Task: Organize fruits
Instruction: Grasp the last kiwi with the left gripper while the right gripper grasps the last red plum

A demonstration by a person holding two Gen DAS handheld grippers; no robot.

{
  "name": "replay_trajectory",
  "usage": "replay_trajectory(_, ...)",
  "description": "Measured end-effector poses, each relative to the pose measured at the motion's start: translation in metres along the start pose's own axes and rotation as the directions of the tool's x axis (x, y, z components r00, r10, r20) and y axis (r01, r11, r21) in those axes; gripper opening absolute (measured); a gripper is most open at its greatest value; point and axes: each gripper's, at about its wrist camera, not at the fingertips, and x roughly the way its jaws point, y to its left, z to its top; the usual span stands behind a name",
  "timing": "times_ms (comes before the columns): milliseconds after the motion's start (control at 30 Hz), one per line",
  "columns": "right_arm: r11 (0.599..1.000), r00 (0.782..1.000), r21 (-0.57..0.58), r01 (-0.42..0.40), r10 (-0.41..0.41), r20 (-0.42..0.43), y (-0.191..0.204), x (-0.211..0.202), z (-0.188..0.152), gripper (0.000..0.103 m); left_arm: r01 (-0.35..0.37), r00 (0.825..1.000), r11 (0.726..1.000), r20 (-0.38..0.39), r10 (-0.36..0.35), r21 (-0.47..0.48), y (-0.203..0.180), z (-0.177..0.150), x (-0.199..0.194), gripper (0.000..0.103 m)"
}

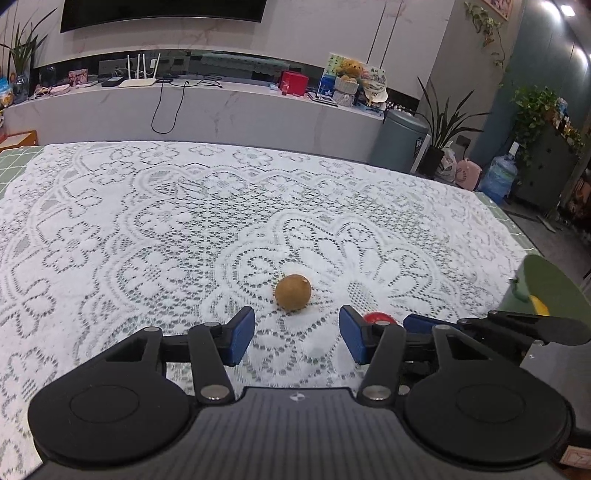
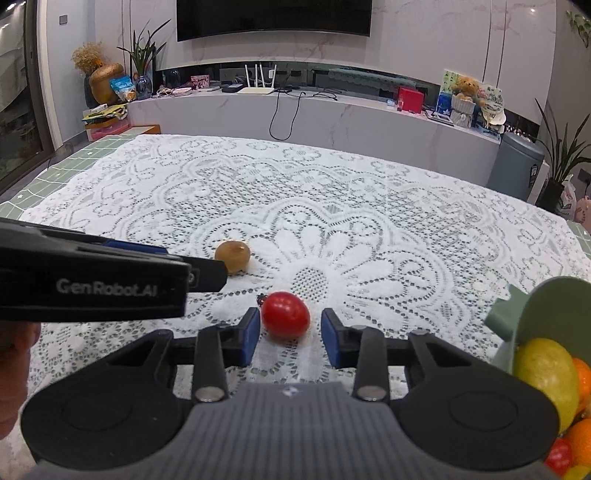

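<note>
The right gripper (image 2: 290, 332) has its blue pads apart around the red fruit (image 2: 285, 314); the near-left pad is just beside it, the other clear. The left gripper (image 1: 297, 334) stands apart too, nothing between its pads, with the brown fruit (image 1: 293, 291) just beyond them. Both fruits lie on the white lace tablecloth (image 2: 332, 206). Right of the red fruit, a green bowl (image 2: 546, 306) holds yellow, orange and red fruits. Behind the tablecloth runs a marble ledge (image 2: 369, 114) beneath a wall screen (image 2: 273, 16).
</note>
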Motion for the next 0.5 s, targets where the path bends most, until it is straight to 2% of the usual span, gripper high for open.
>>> replay_trajectory(367,1.0,1.0,0.008,-0.024,0.024,-0.009,0.001,0.015,0.003,0.029,-0.013,1.0,0.999,-0.017,0.014,0.051,-0.003,0.006,0.032,0.039)
replay_trajectory(500,1.0,1.0,0.012,-0.028,0.028,-0.011,0.0,0.016,0.003,0.027,-0.01,1.0,0.999,-0.023,0.011,0.043,-0.003,0.007,0.036,0.035)
